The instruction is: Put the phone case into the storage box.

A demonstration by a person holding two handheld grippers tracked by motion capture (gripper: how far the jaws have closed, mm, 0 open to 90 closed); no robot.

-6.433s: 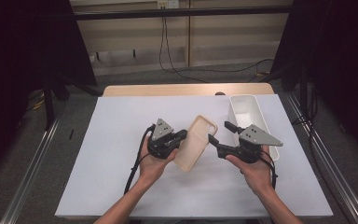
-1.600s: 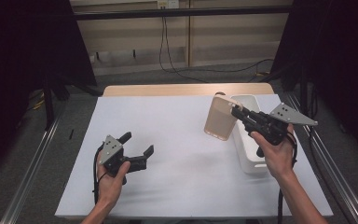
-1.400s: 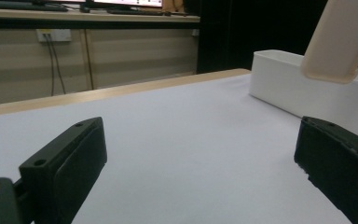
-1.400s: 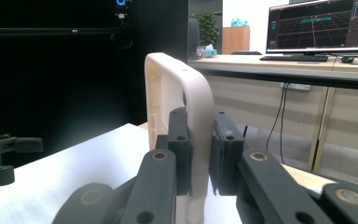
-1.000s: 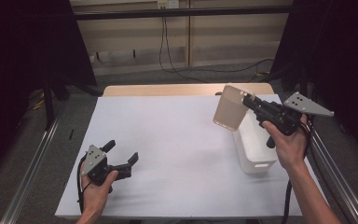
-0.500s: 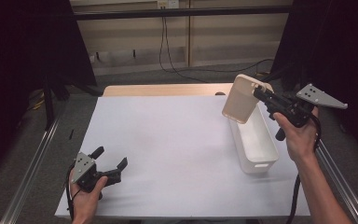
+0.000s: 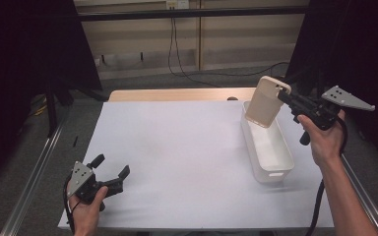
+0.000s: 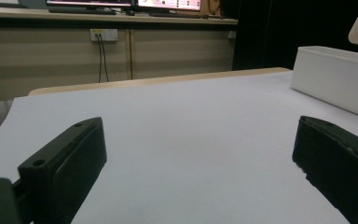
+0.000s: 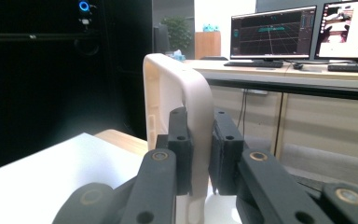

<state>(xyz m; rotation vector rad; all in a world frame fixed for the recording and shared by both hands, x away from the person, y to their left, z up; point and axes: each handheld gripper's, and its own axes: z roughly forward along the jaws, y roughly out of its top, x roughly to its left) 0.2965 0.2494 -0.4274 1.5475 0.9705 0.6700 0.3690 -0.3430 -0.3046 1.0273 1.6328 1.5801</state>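
A beige lid (image 7: 266, 101) hangs tilted in the air above the far end of the white rectangular bin (image 7: 267, 143), which stands at the table's right side. My right gripper (image 7: 284, 95) is shut on the lid's upper edge; in the right gripper view the lid (image 9: 180, 105) stands upright between the jaws of that gripper (image 9: 199, 154). My left gripper (image 7: 112, 170) rests low at the table's front left corner, open, with nothing between its jaws. The left gripper view has the jaws of the left gripper (image 8: 200, 163) wide apart over bare white table, the bin (image 8: 338, 79) far right.
The white table (image 7: 177, 147) has a wooden strip (image 7: 177, 94) along its far edge. Metal rails (image 7: 34, 172) run along both sides. Cables hang on the far wall. Monitors (image 9: 272, 32) stand on a desk behind the right gripper.
My right gripper has carried the lid from the table's middle up and right, over the bin. My left gripper has let go of the lid and drawn back to the front left corner.
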